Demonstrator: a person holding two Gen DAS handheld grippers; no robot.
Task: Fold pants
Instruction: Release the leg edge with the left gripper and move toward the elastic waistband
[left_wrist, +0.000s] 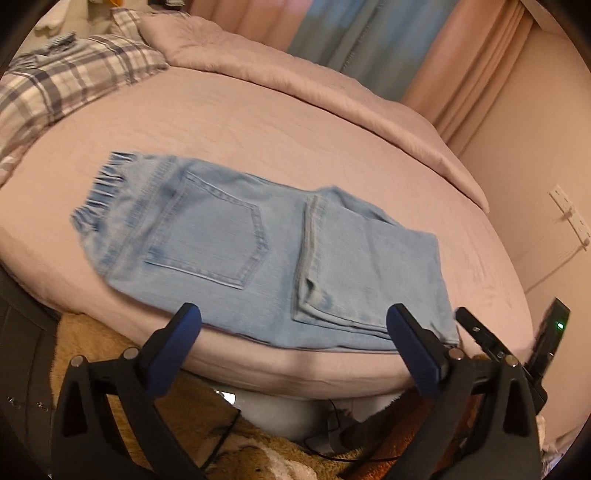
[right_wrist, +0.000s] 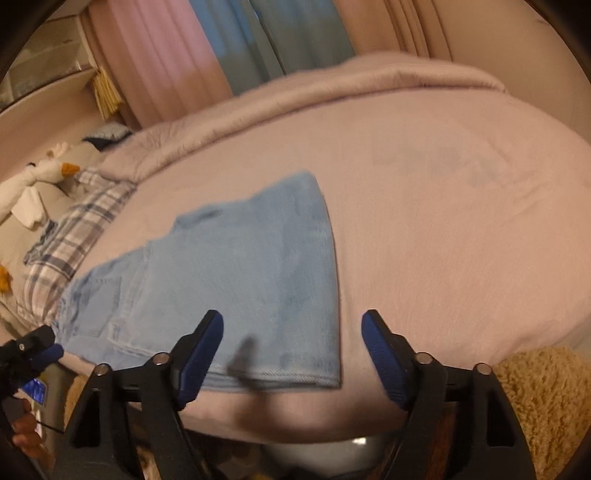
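Pants (left_wrist: 258, 251), light blue denim, lie folded flat on the bed (left_wrist: 258, 129), at its near edge. Elastic waistband to the left, back pocket facing up, leg part doubled over onto the right half with hems near the middle. Fold edge on the right runs straight; near edge of the stack lines up just inside the bed's edge.

Left gripper (left_wrist: 293, 317) hangs off the near edge, jaws wide apart, nothing between them, not touching the denim. Right gripper (right_wrist: 291, 326) same: jaws spread, empty, over the pants' near right corner, clear of the fabric.

Bed has a pinkish sheet; duvet (left_wrist: 332, 85) bunched along the far side. Plaid pillow (left_wrist: 66, 81) far left. White goose toy (right_wrist: 33, 184) beyond the pillow in the right wrist view. Curtains (left_wrist: 369, 33) behind. Tan shaggy rug (right_wrist: 535, 387) on the floor below the near edge.
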